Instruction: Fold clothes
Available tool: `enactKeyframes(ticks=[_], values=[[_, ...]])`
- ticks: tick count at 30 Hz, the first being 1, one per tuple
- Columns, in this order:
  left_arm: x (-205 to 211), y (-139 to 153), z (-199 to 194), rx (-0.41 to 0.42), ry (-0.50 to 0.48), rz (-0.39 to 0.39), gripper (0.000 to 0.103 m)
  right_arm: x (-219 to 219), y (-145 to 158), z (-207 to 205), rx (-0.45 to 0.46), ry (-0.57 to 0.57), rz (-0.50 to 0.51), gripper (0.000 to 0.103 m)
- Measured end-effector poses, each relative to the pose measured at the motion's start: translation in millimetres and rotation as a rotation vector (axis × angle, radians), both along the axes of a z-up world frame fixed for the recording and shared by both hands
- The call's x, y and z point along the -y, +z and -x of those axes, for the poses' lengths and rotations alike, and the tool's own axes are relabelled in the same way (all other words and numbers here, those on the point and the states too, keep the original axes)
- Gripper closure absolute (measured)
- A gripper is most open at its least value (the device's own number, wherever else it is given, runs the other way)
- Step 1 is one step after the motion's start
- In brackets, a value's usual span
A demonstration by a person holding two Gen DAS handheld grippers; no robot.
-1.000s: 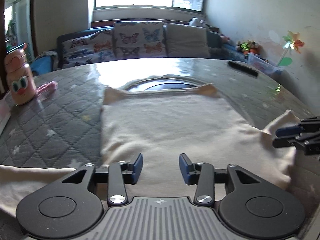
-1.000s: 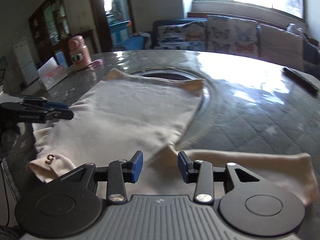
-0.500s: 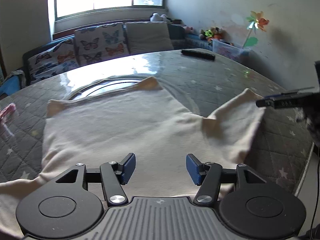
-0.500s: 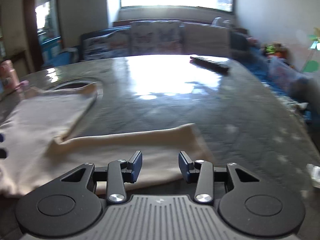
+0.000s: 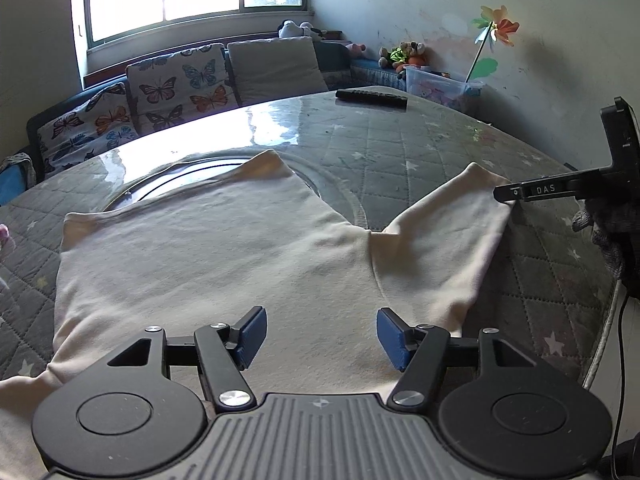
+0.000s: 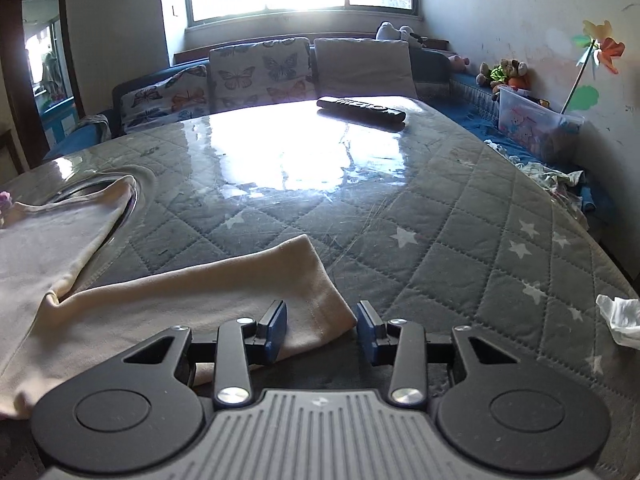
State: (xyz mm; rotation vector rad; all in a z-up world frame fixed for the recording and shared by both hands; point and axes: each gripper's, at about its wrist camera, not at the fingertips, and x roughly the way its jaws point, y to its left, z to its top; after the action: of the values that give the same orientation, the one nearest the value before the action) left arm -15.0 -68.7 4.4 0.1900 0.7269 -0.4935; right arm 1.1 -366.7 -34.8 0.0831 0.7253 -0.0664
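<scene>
A cream long-sleeved top [image 5: 208, 256] lies flat on the quilted grey table [image 5: 440, 152], neckline away from me. My left gripper [image 5: 320, 334] is open and empty, low over the garment's near hem. The right sleeve [image 5: 452, 236] spreads out to the right. My right gripper [image 6: 322, 330] is open, its blue pads straddling the cuff end of that sleeve [image 6: 224, 292] without closing on it. In the left wrist view the right gripper [image 5: 508, 193] shows side-on at the sleeve cuff.
A black remote control [image 5: 372, 97] lies at the table's far side, also in the right wrist view [image 6: 360, 108]. A crumpled white tissue [image 6: 620, 320] sits near the table's right edge [image 6: 600, 248]. A sofa with butterfly cushions [image 5: 176, 80] stands behind the table.
Both views swung right. My right gripper came down to the sleeve's cuff end, which now lies between its open jaws. My left gripper opened wider over the hem.
</scene>
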Motion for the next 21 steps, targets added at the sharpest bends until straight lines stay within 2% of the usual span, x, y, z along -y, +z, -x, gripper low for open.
enactKeyframes(ticks=[1, 2, 5, 11, 14, 21], values=[[1, 0, 0, 0.0, -0.001, -0.002, 0.038, 1, 0, 0, 0.003, 0.0, -0.009, 0.08], [2, -1, 0, 0.0, -0.002, -0.004, 0.038, 2, 1, 0, 0.006, -0.003, -0.019, 0.092], [5, -2, -1, -0.001, -0.008, -0.009, 0.038, 6, 4, 2, 0.015, -0.015, -0.053, 0.095], [15, -6, -1, 0.004, -0.022, -0.03, 0.037, 5, 17, 11, 0.057, -0.002, -0.053, 0.095], [18, -7, -1, 0.009, -0.025, -0.042, 0.037, 4, 19, 10, 0.05, 0.005, -0.055, 0.095], [22, -9, -1, 0.015, -0.038, -0.039, 0.036, -10, 62, 19, 0.137, 0.069, -0.065, 0.095]])
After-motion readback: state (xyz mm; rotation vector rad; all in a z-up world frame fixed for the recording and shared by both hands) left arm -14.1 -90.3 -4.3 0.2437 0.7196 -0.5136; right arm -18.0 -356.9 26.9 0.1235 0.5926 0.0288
